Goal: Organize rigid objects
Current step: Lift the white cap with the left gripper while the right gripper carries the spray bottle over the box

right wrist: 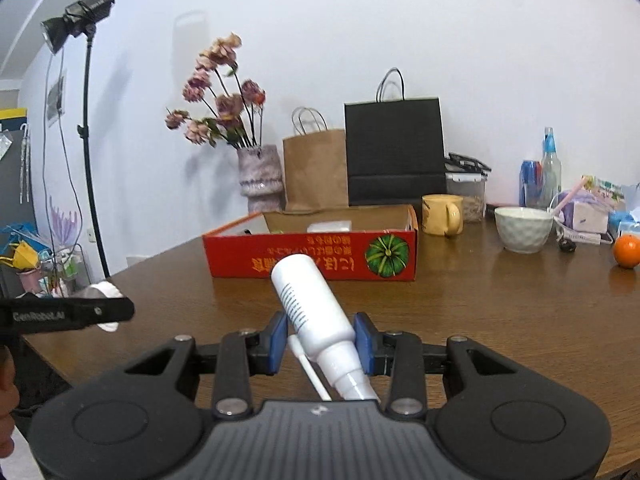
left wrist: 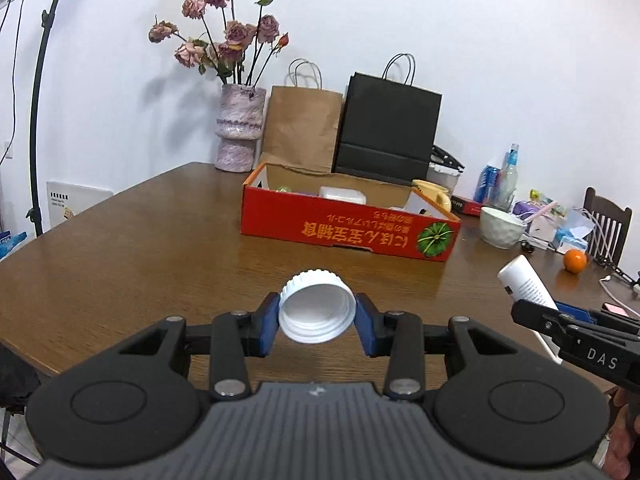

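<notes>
My left gripper (left wrist: 317, 316) is shut on a white ribbed screw cap (left wrist: 317, 307), its hollow side facing the camera, above the near part of the brown table (left wrist: 140, 240). My right gripper (right wrist: 322, 338) is shut on a white spray bottle (right wrist: 310, 300) that points away with its nozzle toward the camera; the bottle (left wrist: 526, 282) also shows at the right of the left wrist view. Ahead stands an open red cardboard box (left wrist: 348, 230) with a pumpkin print, also seen as the red box (right wrist: 312, 256), holding a white container (left wrist: 343, 195) and other small items.
Behind the box stand a vase of dried roses (left wrist: 239, 128), a brown paper bag (left wrist: 302, 124) and a black paper bag (left wrist: 390, 128). To the right are a yellow mug (right wrist: 442, 214), a white bowl (right wrist: 523, 229), an orange (right wrist: 627, 251), bottles and clutter. A light stand (right wrist: 86, 120) rises at the left.
</notes>
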Action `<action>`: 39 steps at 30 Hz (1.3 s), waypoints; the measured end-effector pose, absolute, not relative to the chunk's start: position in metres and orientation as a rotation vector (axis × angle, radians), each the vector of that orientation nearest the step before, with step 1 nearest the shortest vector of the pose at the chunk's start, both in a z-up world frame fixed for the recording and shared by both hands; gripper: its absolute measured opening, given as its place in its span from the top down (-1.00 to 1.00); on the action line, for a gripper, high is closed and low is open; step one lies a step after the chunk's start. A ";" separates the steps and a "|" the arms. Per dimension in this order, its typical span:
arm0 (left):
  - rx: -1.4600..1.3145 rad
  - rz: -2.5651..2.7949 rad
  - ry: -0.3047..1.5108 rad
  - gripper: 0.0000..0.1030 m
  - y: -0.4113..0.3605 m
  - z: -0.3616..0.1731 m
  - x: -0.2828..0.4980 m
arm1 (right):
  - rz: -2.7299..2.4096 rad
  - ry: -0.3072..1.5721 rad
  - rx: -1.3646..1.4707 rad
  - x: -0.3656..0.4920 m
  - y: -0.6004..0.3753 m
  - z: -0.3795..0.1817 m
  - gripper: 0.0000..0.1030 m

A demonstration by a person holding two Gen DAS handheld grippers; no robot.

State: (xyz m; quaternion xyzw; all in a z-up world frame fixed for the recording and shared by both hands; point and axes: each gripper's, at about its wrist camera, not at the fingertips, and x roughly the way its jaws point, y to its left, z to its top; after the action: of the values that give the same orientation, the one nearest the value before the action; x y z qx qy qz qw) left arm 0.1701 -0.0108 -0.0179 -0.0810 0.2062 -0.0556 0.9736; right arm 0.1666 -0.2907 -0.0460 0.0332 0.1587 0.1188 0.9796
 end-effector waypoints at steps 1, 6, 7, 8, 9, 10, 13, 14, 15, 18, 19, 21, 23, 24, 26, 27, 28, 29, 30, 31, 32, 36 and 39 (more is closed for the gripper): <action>-0.158 -0.113 0.406 0.23 -0.012 -0.016 0.167 | 0.238 0.309 0.065 0.163 -0.291 -0.044 0.32; -0.146 -0.108 0.372 0.23 -0.014 -0.007 0.158 | 0.227 0.277 0.064 0.151 -0.292 -0.036 0.32; -0.145 -0.110 0.371 0.23 -0.014 -0.007 0.157 | 0.224 0.275 0.065 0.151 -0.293 -0.036 0.32; -0.144 -0.107 0.371 0.23 -0.015 -0.007 0.157 | 0.222 0.274 0.068 0.151 -0.294 -0.035 0.32; -0.145 -0.105 0.370 0.23 -0.015 -0.007 0.158 | 0.221 0.273 0.071 0.151 -0.294 -0.035 0.32; -0.146 -0.107 0.371 0.23 -0.016 -0.007 0.159 | 0.222 0.272 0.073 0.151 -0.295 -0.035 0.32; -0.147 -0.105 0.376 0.23 -0.015 -0.008 0.166 | 0.221 0.268 0.065 0.157 -0.296 -0.034 0.32; -0.146 -0.106 0.375 0.23 -0.014 -0.008 0.169 | 0.223 0.269 0.066 0.162 -0.297 -0.033 0.32; -0.149 -0.104 0.373 0.23 -0.013 -0.007 0.173 | 0.226 0.269 0.071 0.166 -0.298 -0.032 0.32; -0.154 -0.104 0.366 0.23 -0.011 0.000 0.192 | 0.230 0.276 0.084 0.189 -0.301 -0.026 0.32; -0.153 -0.103 0.363 0.23 -0.010 0.004 0.200 | 0.231 0.275 0.085 0.197 -0.301 -0.023 0.32; -0.150 -0.102 0.361 0.23 -0.009 0.012 0.220 | 0.238 0.280 0.090 0.219 -0.303 -0.015 0.32; -0.145 -0.112 0.356 0.23 -0.010 0.022 0.243 | 0.246 0.289 0.098 0.246 -0.306 -0.005 0.32; -0.148 -0.122 0.352 0.23 -0.010 0.027 0.256 | 0.252 0.285 0.096 0.259 -0.308 -0.001 0.32; -0.146 -0.137 0.349 0.23 -0.011 0.036 0.283 | 0.253 0.294 0.085 0.290 -0.312 0.009 0.32; -0.145 -0.143 0.349 0.23 -0.012 0.041 0.298 | 0.255 0.296 0.087 0.305 -0.314 0.014 0.32; -0.143 -0.153 0.348 0.23 -0.013 0.045 0.312 | 0.259 0.305 0.085 0.322 -0.315 0.018 0.32; -0.140 -0.158 0.349 0.23 -0.014 0.049 0.326 | 0.259 0.322 0.085 0.340 -0.317 0.022 0.32; -0.135 -0.164 0.350 0.23 -0.015 0.053 0.342 | 0.258 0.333 0.088 0.356 -0.319 0.025 0.32; -0.129 -0.171 0.351 0.23 -0.017 0.055 0.354 | 0.259 0.350 0.091 0.374 -0.321 0.028 0.32; -0.125 -0.175 0.354 0.23 -0.018 0.058 0.367 | 0.260 0.363 0.094 0.389 -0.322 0.030 0.32; -0.128 -0.211 0.400 0.23 -0.021 0.063 0.418 | 0.263 0.413 0.091 0.442 -0.324 0.033 0.31; -0.121 -0.227 0.443 0.23 -0.023 0.059 0.447 | 0.277 0.449 0.073 0.473 -0.318 0.031 0.31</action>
State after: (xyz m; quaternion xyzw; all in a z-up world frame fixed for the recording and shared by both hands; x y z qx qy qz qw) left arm 0.4467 -0.0234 0.0594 -0.0600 0.2190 -0.1124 0.9674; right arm 0.4732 -0.3182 0.0309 0.0358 0.2219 0.1369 0.9648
